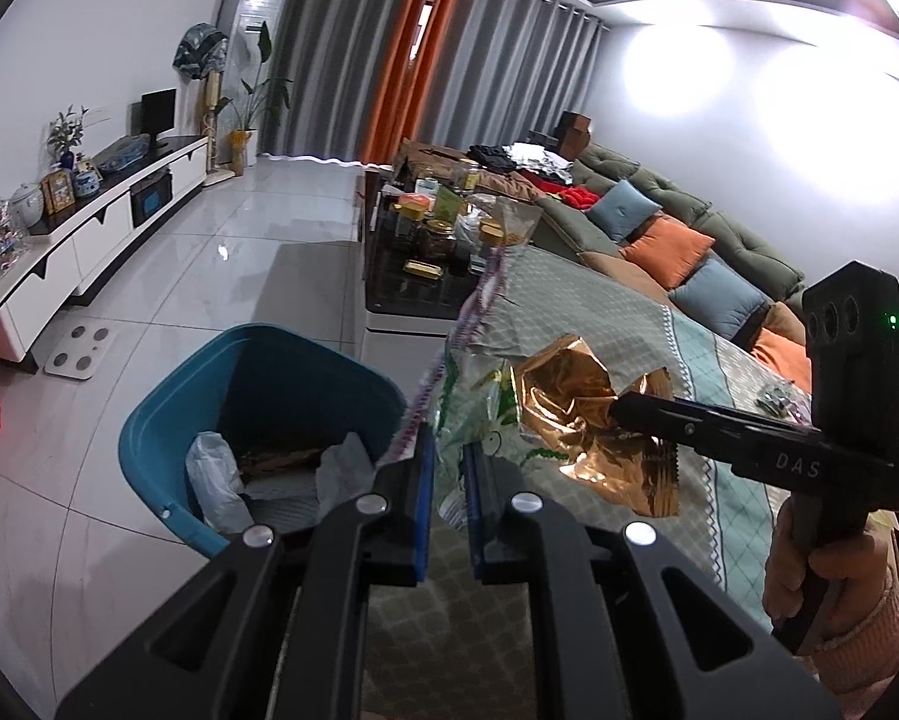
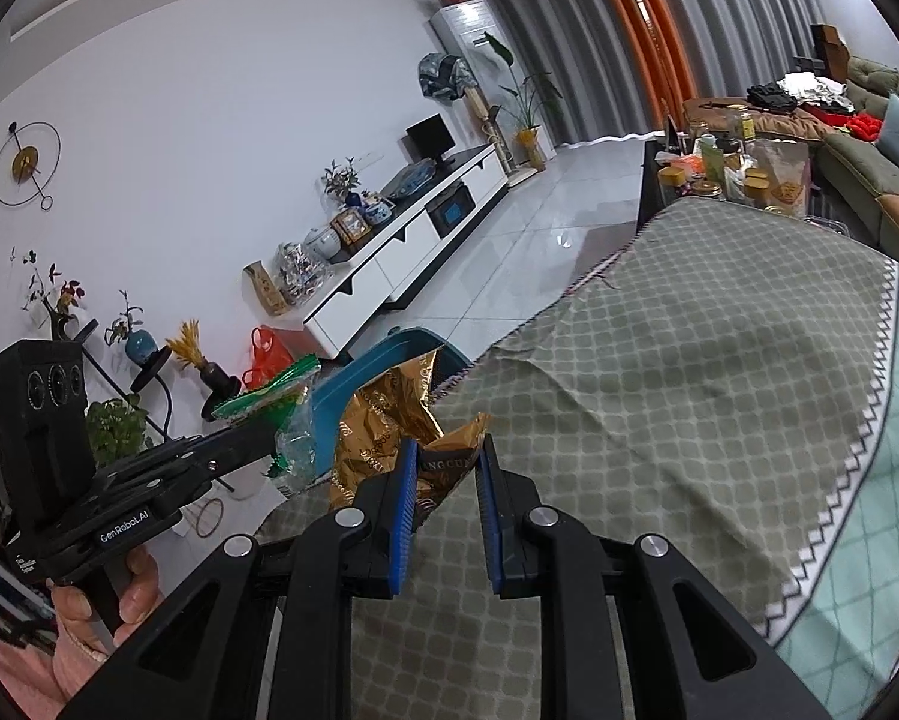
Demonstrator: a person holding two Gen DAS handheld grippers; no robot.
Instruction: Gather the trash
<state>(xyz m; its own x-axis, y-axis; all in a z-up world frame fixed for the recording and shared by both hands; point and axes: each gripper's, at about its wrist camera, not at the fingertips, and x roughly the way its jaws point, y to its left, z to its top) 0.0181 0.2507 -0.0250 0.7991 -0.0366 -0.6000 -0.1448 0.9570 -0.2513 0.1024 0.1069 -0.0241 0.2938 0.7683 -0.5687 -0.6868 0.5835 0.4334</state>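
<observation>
A blue plastic rectangular waste bin [image 1: 257,396] stands on the pale tiled floor at the lower left of the left wrist view, just beside the edge of the cloth-covered table. It holds a crumpled whitish plastic bag [image 1: 215,474] and some brown scraps at the bottom.

The left gripper [image 1: 449,516] rises from the bottom centre of its own view, pointing downward over the table edge, its blue-padded fingers [image 1: 423,498] pressed close on a clear-and-green printed plastic wrapper [image 1: 479,414]. In the right wrist view this wrapper [image 2: 281,402] sticks out at middle left, in front of the bin's rim [image 2: 383,360]. A hand in a pink sleeve [image 2: 107,600] grips the handle at lower left.

The right gripper [image 2: 446,504] pinches a crinkled gold foil snack bag [image 2: 383,438] between its narrowly set blue pads [image 2: 404,516]. The left view shows that bag [image 1: 575,414] hanging above the table at centre right, just beside the green wrapper.

A grey-green patterned tablecloth [image 2: 659,372] with a purple fringe fills the right half of the right wrist view. Beyond it, at upper right, a dark coffee table [image 1: 389,276] is crowded with jars and packets, beside a green sofa [image 1: 677,210] with orange and blue cushions. A white TV cabinet [image 2: 413,240] runs along the far wall.
</observation>
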